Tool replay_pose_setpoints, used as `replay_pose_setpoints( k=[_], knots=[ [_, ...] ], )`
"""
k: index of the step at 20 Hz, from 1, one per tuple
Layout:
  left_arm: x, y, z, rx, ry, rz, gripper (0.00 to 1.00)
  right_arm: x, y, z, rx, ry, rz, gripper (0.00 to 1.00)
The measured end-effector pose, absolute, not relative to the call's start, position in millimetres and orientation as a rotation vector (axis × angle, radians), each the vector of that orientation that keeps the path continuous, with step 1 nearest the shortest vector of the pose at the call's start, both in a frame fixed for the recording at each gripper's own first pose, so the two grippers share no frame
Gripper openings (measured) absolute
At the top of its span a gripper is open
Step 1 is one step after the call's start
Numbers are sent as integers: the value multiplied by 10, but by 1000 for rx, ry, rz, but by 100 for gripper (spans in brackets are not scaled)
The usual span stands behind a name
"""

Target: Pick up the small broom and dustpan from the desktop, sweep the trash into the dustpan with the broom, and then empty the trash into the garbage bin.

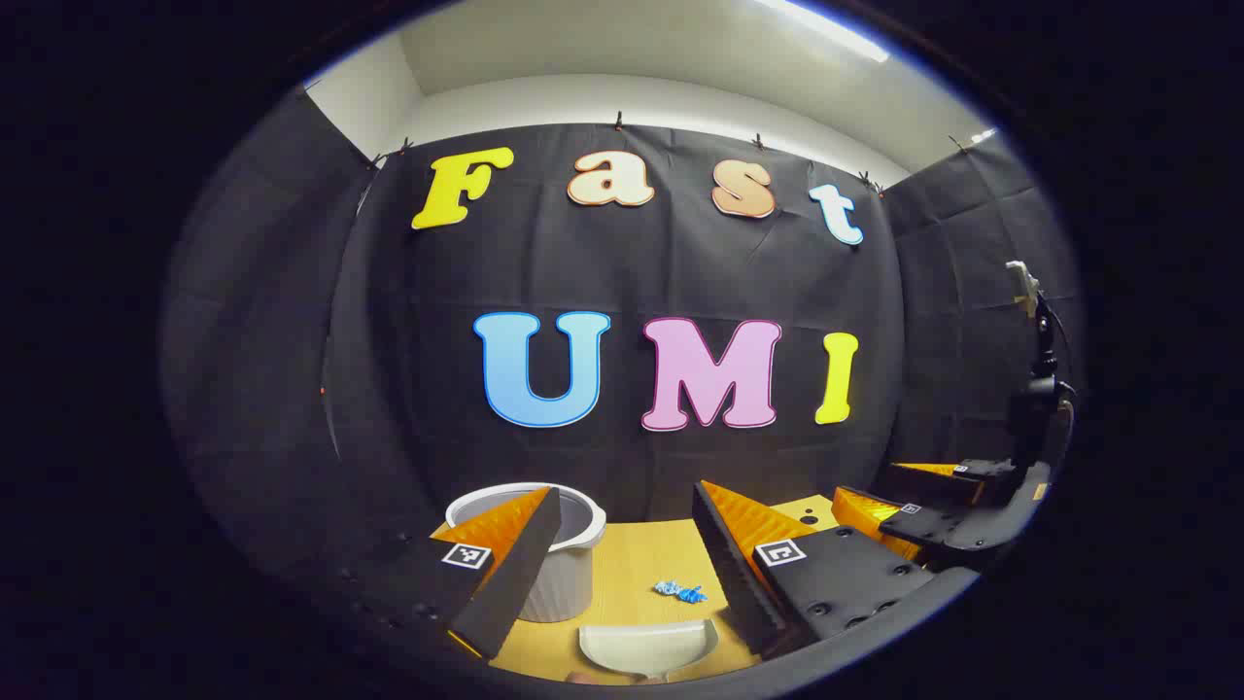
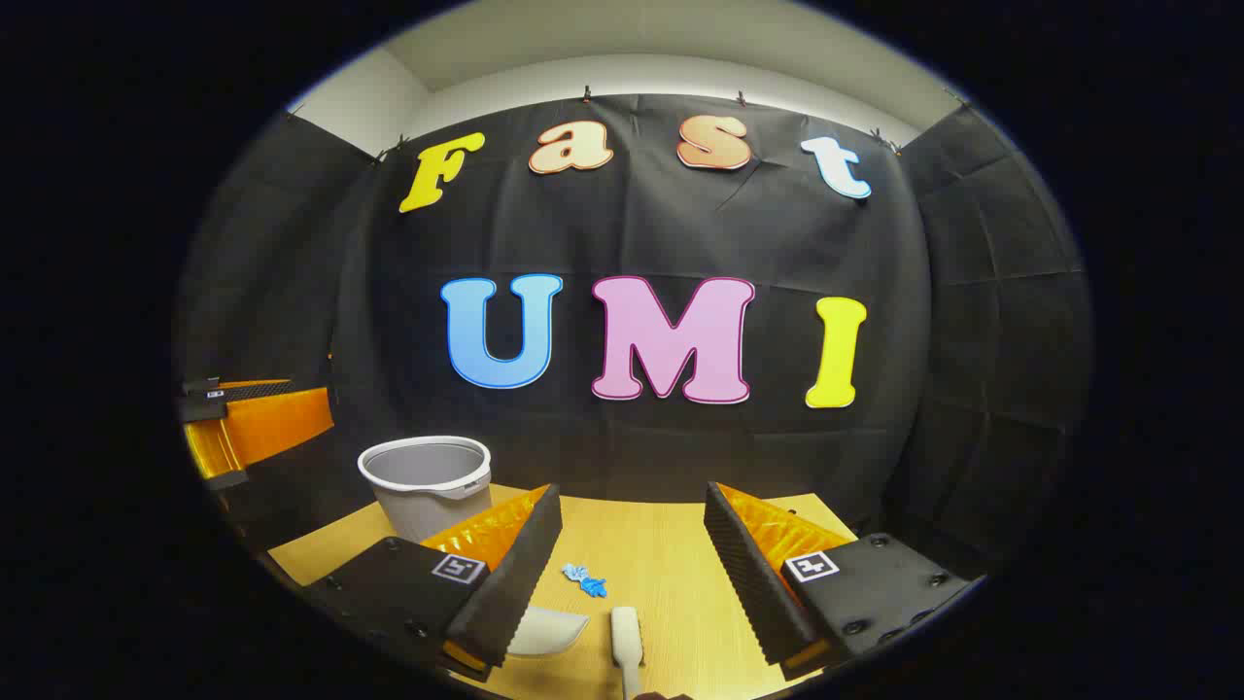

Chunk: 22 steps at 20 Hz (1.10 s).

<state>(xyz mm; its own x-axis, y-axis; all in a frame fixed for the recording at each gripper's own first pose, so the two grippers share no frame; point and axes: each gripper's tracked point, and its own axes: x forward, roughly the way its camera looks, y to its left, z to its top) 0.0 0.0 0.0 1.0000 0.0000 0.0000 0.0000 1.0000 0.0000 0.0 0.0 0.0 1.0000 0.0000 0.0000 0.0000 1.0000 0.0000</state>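
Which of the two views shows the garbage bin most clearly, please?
The right gripper view: the garbage bin stands whole there, with its rim and wall clear. In the left gripper view the left gripper has a finger covering part of it.

Left gripper and right gripper both hover above the surface, fingers spread wide, gripping nothing.

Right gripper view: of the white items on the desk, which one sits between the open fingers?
The broom: a slim white handle lying in the finger gap. The dustpan is partly hidden behind the left finger, and the garbage bin stands farther back left.
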Motion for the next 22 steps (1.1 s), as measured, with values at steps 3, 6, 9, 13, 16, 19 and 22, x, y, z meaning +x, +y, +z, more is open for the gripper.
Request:
replay_pose_setpoints(
  k=[3,6,9,13,16,19,22],
  knots=[
    [13,-68,-8,-11,2,31,81,45,-14,71,24,-20,24,96],
    [30,-31,-45,-22,27,59,81,66,24,41,39,-9,55,96],
    [25,30,-126,-39,58,86,81,90,57,-5,28,-2,77,95],
    [4,116,-240,-59,89,123,81,94,106,-59,53,3,107,96],
    [2,88,-351,-117,99,124,81,139,188,-174,53,17,134,95],
    [-40,148,-368,-125,99,155,81,168,171,-392,56,90,140,96],
    [-104,251,-347,-100,86,179,81,221,214,-407,75,106,140,96]
  ],
)
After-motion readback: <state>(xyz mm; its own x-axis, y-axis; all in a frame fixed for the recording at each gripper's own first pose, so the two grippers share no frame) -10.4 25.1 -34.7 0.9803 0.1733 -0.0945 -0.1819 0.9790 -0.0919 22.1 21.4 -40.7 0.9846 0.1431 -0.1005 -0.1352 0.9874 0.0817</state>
